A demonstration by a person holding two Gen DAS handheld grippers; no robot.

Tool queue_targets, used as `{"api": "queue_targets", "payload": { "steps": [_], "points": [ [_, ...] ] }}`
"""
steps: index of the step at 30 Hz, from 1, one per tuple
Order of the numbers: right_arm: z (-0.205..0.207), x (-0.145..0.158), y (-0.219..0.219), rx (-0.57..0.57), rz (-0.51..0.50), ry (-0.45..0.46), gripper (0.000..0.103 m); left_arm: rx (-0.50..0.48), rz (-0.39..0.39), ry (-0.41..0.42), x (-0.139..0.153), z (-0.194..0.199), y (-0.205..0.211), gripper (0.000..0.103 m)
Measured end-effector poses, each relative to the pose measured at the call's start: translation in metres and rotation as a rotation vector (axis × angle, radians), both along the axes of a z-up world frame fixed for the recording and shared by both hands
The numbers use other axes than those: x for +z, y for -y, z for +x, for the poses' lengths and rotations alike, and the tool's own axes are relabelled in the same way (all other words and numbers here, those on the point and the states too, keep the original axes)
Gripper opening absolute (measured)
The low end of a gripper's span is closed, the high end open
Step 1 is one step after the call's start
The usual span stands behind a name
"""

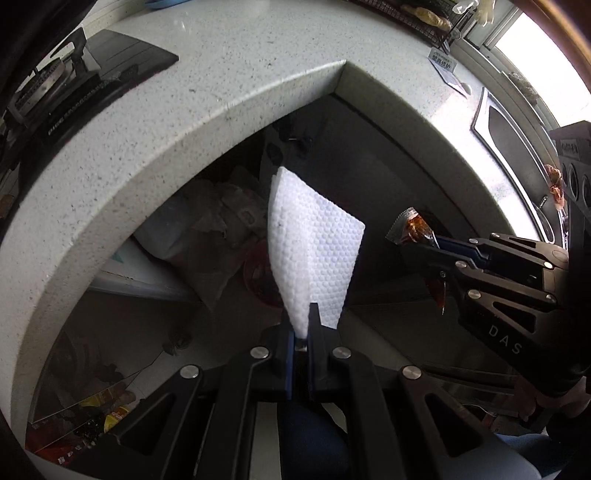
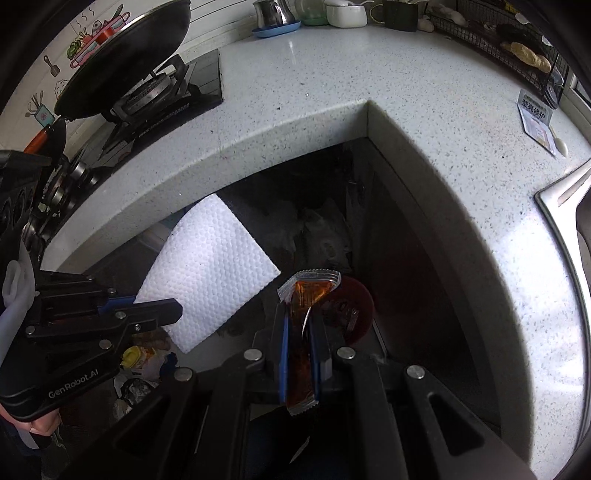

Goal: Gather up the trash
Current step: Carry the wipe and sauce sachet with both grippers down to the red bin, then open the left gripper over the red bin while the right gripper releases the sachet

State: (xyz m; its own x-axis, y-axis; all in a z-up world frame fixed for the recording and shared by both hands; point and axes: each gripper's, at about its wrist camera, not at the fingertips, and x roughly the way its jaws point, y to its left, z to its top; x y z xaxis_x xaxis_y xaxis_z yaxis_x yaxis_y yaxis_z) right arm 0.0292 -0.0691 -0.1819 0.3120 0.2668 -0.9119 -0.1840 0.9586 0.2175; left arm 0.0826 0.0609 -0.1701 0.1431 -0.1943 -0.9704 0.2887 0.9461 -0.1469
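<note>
My left gripper is shut on a folded white paper towel, which stands up from its jaws; the same towel and left gripper show at the left of the right wrist view. My right gripper is shut on a clear sauce packet with orange-red sauce inside; the packet and right gripper appear at the right of the left wrist view. Both grippers point down over the dark inner corner below the L-shaped speckled counter, where bags and crumpled trash lie.
A gas stove with a black pan stands on the counter's left arm. A steel sink edges the right arm. Cups and a blue dish line the back, with a wire rack. Colourful wrappers lie on the floor.
</note>
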Motion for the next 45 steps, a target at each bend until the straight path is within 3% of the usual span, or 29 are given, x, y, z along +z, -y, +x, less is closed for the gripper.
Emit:
{"api": "queue_targets", "payload": {
  "steps": [4,12,22,30,37,39,41,45],
  "points": [
    [0.007,-0.046,-0.002,0.005,0.014,-0.024,0.009,0.0,0.012,-0.014,-0.044,0.003,-0.004,0.004],
    [0.027,-0.16,0.006,-0.037,-0.006,-0.078,0.009,0.026,-0.002,-0.051,-0.167,0.019,-0.008,0.004],
    [0.043,-0.297,0.016,-0.081,-0.018,-0.131,0.009,-0.043,0.043,-0.077,-0.301,0.037,-0.002,0.005],
    [0.049,-0.359,0.022,-0.141,-0.004,-0.169,0.009,-0.087,0.021,-0.11,-0.367,0.049,0.012,0.005],
    [0.059,-0.386,0.032,-0.156,0.009,-0.171,0.009,-0.125,0.045,-0.108,-0.399,0.059,0.019,0.005],
    [0.061,-0.39,0.032,-0.158,0.015,-0.167,0.009,-0.122,0.046,-0.113,-0.41,0.061,0.019,0.015],
    [0.059,-0.391,0.033,-0.147,0.019,-0.157,0.009,-0.12,0.056,-0.104,-0.419,0.063,0.018,0.031],
    [0.062,-0.403,0.031,-0.119,0.008,-0.137,0.009,-0.128,0.124,-0.074,-0.437,0.063,0.015,0.032]
  ]
}}
